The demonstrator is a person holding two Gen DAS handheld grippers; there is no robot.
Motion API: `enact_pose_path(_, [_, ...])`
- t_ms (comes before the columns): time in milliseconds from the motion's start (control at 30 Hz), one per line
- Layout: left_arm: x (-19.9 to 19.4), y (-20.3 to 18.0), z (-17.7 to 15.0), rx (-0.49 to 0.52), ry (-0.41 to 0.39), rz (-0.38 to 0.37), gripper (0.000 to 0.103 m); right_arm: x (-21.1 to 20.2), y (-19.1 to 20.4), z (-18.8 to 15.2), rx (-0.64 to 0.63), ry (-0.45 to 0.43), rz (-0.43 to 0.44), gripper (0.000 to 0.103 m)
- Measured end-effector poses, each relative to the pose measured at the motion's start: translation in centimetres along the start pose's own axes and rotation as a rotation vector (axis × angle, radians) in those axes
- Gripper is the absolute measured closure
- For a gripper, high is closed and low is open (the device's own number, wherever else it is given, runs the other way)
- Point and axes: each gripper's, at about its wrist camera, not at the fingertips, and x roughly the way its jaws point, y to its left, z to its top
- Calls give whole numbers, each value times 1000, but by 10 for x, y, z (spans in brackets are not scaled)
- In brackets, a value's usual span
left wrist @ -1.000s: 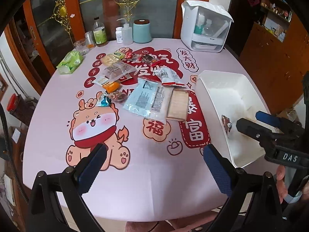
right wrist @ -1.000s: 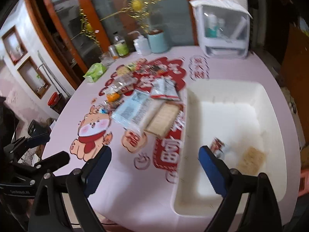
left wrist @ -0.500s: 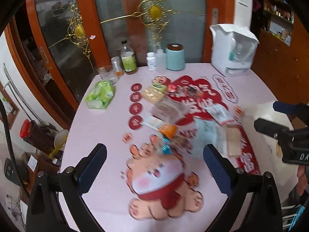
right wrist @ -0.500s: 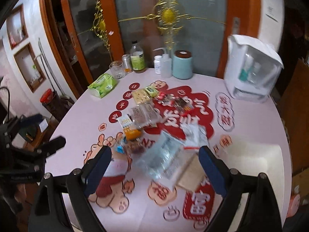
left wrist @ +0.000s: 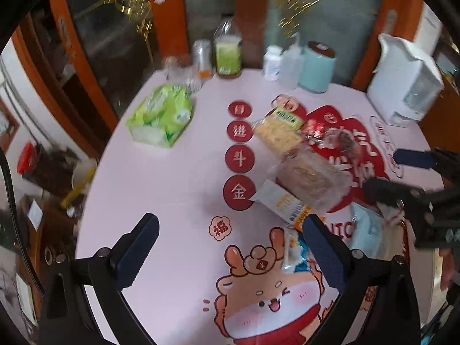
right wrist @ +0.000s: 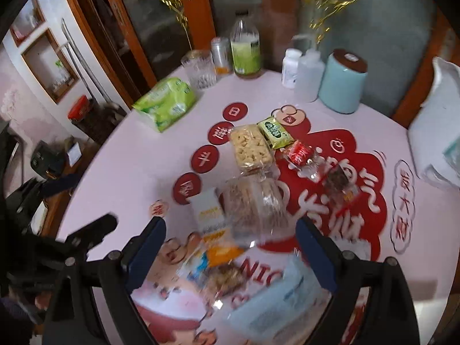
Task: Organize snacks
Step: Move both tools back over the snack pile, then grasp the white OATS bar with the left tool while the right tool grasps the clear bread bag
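Several snack packets lie on the round pink table [left wrist: 172, 172]. A clear bag of brown biscuits [right wrist: 253, 204] sits mid-table, also in the left wrist view [left wrist: 310, 175]. Beside it lie a white-and-orange packet [right wrist: 208, 210], a clear tray of pale crackers [right wrist: 250, 146], a green packet [right wrist: 274, 132], a red candy [right wrist: 299, 152] and a light blue bag [right wrist: 276, 302]. My right gripper [right wrist: 230, 254] is open and empty, just above the packets. My left gripper [left wrist: 230, 251] is open and empty over the cartoon print.
A green tissue pack [left wrist: 161, 115] lies at the far left. Bottles, a glass [right wrist: 199, 70] and a teal canister [right wrist: 342, 82] stand along the far edge. A white appliance [left wrist: 402, 86] stands at the far right. The table edge curves down on the left.
Both grippers have swung left and forward, away from the white bin, toward the snack pile. The bin has left both views. Both stay open and empty.
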Motion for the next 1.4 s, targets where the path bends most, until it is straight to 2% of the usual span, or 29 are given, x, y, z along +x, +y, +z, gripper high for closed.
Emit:
enact_pose_path(133, [35,6,-3,-46,65,2,4,56,-12,17,-21,77,-48,10])
enact_pose_path(267, [52,5,-11,-35,90,20,4,101,-21,23,-31,147,-55,10])
enact_pose_path(433, [68,7,-15,-40,120,34,4,129,-17,21,-70,197,-59,10])
enact_pose_path(567, [77,9,-15,-57,139,33,4,151,-13,15,-121,255,-110,10])
enact_pose_path(700, [82,7,-13,-62,140,31,4,149,-21,13,-61,244,-106,13])
enact_pose_path(733, [83,6,-13,-64,142,29,4,147,-21,12,-60,238,-111,23])
enact_pose_path(833, [90,0,-10,-65,151,16,4,138,-19,6,-65,225,-134,31])
enact_pose_path(900, [94,-4,-8,-62,155,10,4,131,-18,-1,-67,214,-155,32])
enact_pose_path(967, [99,-11,-6,-54,158,6,4,125,-21,-10,-47,206,-140,33])
enact_pose_path(1167, [118,-27,5,-66,183,-11,4,99,-42,-37,100,163,-113,34])
enact_pose_path(1400, [152,-43,22,-144,267,3,4,63,-72,-61,329,50,-110,35])
